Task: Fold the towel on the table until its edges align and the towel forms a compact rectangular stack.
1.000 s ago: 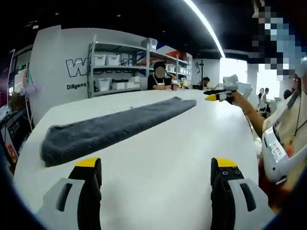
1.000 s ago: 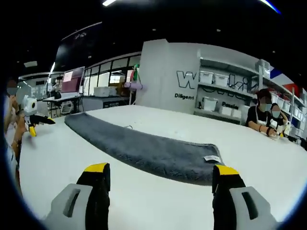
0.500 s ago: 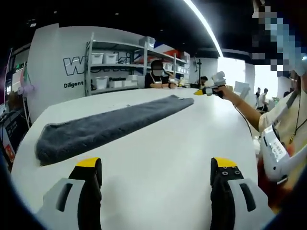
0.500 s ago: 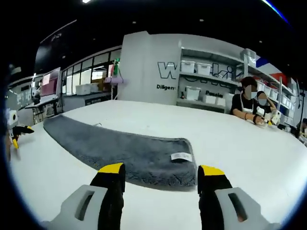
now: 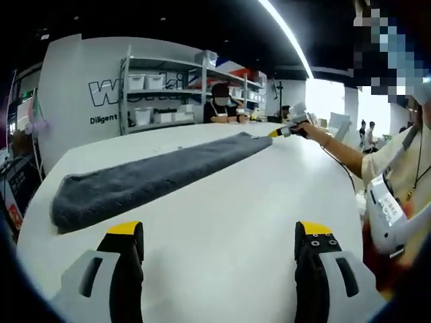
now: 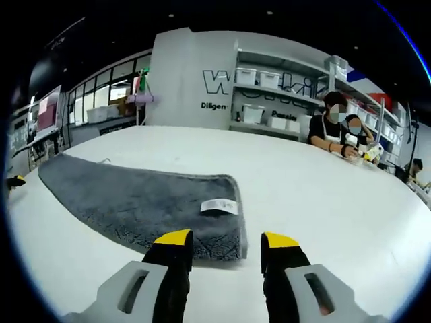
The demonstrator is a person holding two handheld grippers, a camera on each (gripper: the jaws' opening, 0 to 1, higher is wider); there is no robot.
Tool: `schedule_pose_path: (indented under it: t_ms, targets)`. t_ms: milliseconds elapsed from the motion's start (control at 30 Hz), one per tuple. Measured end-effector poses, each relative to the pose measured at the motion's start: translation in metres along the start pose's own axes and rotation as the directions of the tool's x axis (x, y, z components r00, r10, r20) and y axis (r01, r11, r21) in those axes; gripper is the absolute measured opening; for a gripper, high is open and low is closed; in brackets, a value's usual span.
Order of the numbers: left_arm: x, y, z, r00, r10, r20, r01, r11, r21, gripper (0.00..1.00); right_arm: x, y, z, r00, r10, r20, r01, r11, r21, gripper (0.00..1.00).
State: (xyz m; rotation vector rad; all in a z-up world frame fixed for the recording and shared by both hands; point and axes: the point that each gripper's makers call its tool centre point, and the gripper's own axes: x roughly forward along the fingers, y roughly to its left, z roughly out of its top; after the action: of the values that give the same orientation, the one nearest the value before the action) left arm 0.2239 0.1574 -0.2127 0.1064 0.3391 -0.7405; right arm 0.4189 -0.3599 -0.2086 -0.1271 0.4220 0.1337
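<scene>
Right gripper view: my right gripper (image 6: 220, 241), jaws narrowed and empty, is at the short end of the towel (image 6: 141, 205), which stretches along the tabletop (image 6: 323, 195); my left gripper (image 5: 219, 232), wide, stays farther.

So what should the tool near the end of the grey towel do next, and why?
Probably ease the right tool forward and down onto the towel's near corner, then shut. Its jaws stand open just short of that edge, beside the white label, and hold nothing. The towel lies in a long strip on the white table, and the left tool is open too, at the other end.
</scene>
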Motion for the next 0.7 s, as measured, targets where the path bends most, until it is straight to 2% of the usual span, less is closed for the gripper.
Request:
schedule_pose_path:
  t_ms: [233,500,700]
  targets:
    - [-0.001,0.000,0.001,1.000,0.000,0.004,0.000,1.000,-0.002,0.91,0.010,-0.010,-0.012,0.999,-0.006,-0.042,0.007,1.000,0.001,0.37]
    - [-0.001,0.000,0.001,1.000,-0.005,0.003,0.005,1.000,-0.004,0.91,0.013,-0.013,-0.025,0.997,0.002,-0.081,-0.001,1.000,0.013,0.35]
    - [-0.001,-0.002,0.001,1.000,-0.005,0.007,0.005,1.000,-0.006,0.91,0.015,-0.008,-0.025,0.995,0.036,-0.088,-0.034,0.999,0.021,0.24]
